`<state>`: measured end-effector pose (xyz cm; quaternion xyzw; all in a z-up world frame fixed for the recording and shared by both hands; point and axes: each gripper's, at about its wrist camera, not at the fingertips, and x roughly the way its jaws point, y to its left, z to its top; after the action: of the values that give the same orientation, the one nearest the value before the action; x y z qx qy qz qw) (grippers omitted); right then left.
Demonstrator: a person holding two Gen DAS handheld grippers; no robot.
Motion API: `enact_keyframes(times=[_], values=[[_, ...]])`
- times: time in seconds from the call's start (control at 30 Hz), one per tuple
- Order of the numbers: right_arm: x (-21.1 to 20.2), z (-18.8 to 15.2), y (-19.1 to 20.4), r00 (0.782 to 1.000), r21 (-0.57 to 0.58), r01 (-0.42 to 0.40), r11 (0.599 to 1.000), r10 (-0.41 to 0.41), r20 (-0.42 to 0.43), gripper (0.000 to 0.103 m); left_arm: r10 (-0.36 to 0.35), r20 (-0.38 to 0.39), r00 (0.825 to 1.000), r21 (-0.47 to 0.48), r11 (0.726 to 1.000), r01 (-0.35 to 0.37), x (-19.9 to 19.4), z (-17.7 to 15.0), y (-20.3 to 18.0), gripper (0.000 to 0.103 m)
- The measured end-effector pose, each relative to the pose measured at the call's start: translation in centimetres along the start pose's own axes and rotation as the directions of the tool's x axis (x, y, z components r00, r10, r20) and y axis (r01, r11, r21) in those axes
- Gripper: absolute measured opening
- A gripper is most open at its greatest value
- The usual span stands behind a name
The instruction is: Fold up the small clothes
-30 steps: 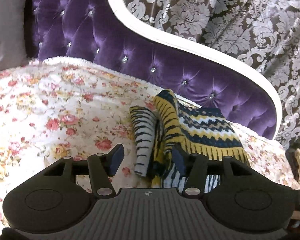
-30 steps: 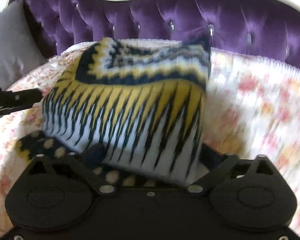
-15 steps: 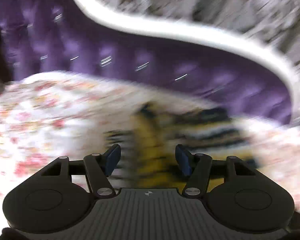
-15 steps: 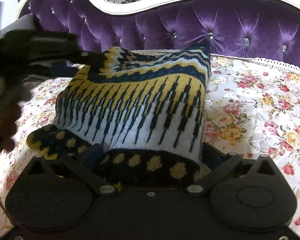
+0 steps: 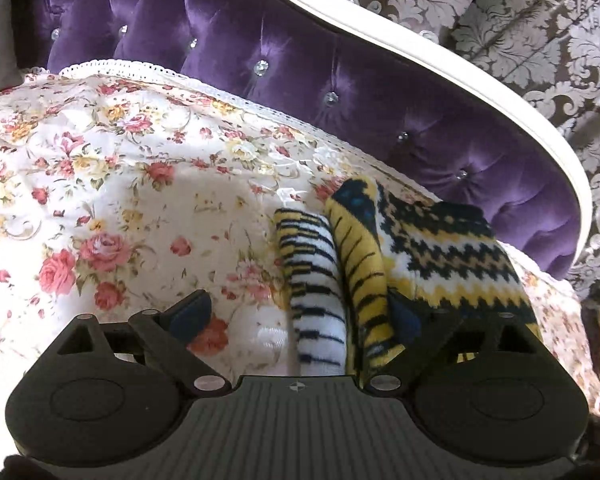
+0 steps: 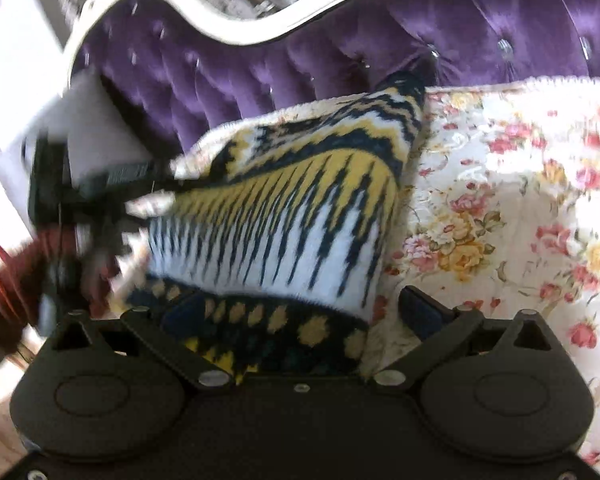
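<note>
A small sweater [image 5: 452, 256] lies partly folded on the flowery bed cover [image 5: 100, 184], in the lower middle of both pictures.

It is soft and knitted, with yellow, white and dark blue stripes and zigzags, and one sleeve [image 5: 316, 280] sticks out flat. The fold looks about half done; the sleeve is not tucked in yet. The left gripper [image 5: 296, 318] is opening, with the sleeve between its jaws but not pinched. The right gripper [image 6: 300, 312] stands wide open around the dotted hem. Behind is a purple headboard [image 5: 300, 68].
</note>
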<state>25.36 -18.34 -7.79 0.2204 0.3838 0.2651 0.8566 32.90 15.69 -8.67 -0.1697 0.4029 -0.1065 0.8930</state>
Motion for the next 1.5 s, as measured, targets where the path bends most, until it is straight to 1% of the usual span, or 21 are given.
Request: enact_keyframes(times=[0.07,0.13,0.27,0.33,0.43,0.6,0.63,0.67,0.7,0.77,0.8,0.83,0.87,1.0,1.2,1.27,1.33,1.4,1.43,1.47,1.5], values=[[0.1,0.7,-1.3,0.999,0.075,-0.035,0.997,0.034,0.018,0.103,-0.019,-0.008,1.000,-0.009,1.000,0.019,-0.1,0.0,-0.1,0.093],[0.4,1.4,-2.3,0.998,0.118,-0.060,0.991,0.056,0.036,0.103,-0.057,-0.022,0.998,-0.030,0.998,0.056,-0.1,0.0,-0.1,0.093],[2.3,2.9,-3.6,0.991,0.141,-0.125,0.982,0.118,0.057,0.103,-0.102,-0.032,0.994,-0.025,0.995,0.101,0.2,-0.1,-0.5,0.093],[3.3,3.5,-3.9,0.987,0.145,-0.156,0.977,0.148,0.068,0.103,-0.143,-0.050,0.988,-0.036,0.989,0.141,0.4,-0.1,-0.5,0.094],[4.7,4.2,-3.6,0.982,0.128,-0.183,0.975,0.175,0.066,0.103,-0.147,-0.051,0.988,0.000,0.989,0.147,0.6,-0.3,-1.1,0.095],[7.1,4.9,-0.1,0.992,-0.004,-0.126,0.992,0.126,-0.013,0.103,-0.133,-0.046,0.990,0.051,0.990,0.135,1.4,-0.3,-2.1,0.097],[7.2,4.9,0.5,0.994,-0.038,-0.105,0.994,0.105,-0.019,0.099,-0.132,-0.045,0.990,0.057,0.989,0.134,1.6,-0.2,-2.3,0.097],[7.1,4.9,0.9,0.997,-0.069,-0.080,0.994,0.079,-0.014,0.079,-0.128,-0.050,0.991,0.066,0.989,0.131,1.9,-0.1,-2.4,0.097],[6.8,4.8,1.2,0.999,-0.097,-0.042,0.994,0.042,-0.003,0.066,-0.126,-0.058,0.990,0.084,0.988,0.131,2.1,0.0,-2.6,0.096],[5.8,4.8,1.2,0.999,-0.104,-0.036,0.994,0.038,0.010,0.055,-0.142,-0.086,0.986,0.111,0.982,0.151,2.5,0.4,-3.0,0.095],[5.5,4.8,1.2,1.000,-0.107,-0.023,0.994,0.024,0.008,0.054,-0.165,-0.094,0.982,0.099,0.980,0.174,2.6,0.4,-3.0,0.087],[5.2,4.7,1.6,1.000,-0.126,0.004,0.992,-0.004,0.004,0.053,-0.183,-0.097,0.978,0.072,0.979,0.190,2.5,0.3,-3.0,0.084],[4.8,4.6,2.2,1.000,-0.159,0.031,0.987,-0.031,0.003,0.052,-0.202,-0.104,0.974,0.048,0.977,0.208,2.4,0.1,-3.2,0.081],[2.5,4.2,3.9,0.994,-0.242,0.105,0.965,-0.111,-0.013,0.052,-0.257,-0.134,0.957,0.017,0.965,0.261,1.5,-2.3,-5.1,0.081],[-3.8,2.1,2.0,0.980,-0.230,0.169,0.958,-0.188,-0.064,0.053,-0.332,-0.181,0.926,0.015,0.940,0.341,-0.5,-7.8,-10.2,0.081],[-6.1,0.7,1.0,0.973,-0.203,0.194,0.960,-0.214,-0.086,0.053,-0.343,-0.193,0.919,0.029,0.934,0.355,-1.1,-9.3,-11.7,0.081],[-8.0,-0.5,0.3,0.968,-0.175,0.212,0.961,-0.231,-0.098,0.053,-0.329,-0.198,0.923,0.062,0.936,0.347,-1.5,-10.6,-13.1,0.081],[-9.3,-1.6,-0.4,0.965,-0.142,0.225,0.964,-0.241,-0.106,0.057,-0.287,-0.183,0.940,0.106,0.945,0.309,-1.8,-11.3,-14.0,0.082],[-9.5,-2.0,-0.6,0.962,-0.128,0.239,0.963,-0.253,-0.106,0.063,-0.256,-0.170,0.952,0.136,0.950,0.280,-2.0,-11.4,-14.2,0.082],[-9.6,-2.4,-0.7,0.958,-0.123,0.257,0.958,-0.270,-0.101,0.073,-0.231,-0.158,0.960,0.153,0.955,0.255,-2.2,-11.5,-14.2,0.082],[-9.7,-2.6,-0.5,0.954,-0.122,0.278,0.953,-0.289,-0.086,0.078,-0.209,-0.146,0.967,0.154,0.961,0.231,-2.4,-11.5,-14.0,0.082]])
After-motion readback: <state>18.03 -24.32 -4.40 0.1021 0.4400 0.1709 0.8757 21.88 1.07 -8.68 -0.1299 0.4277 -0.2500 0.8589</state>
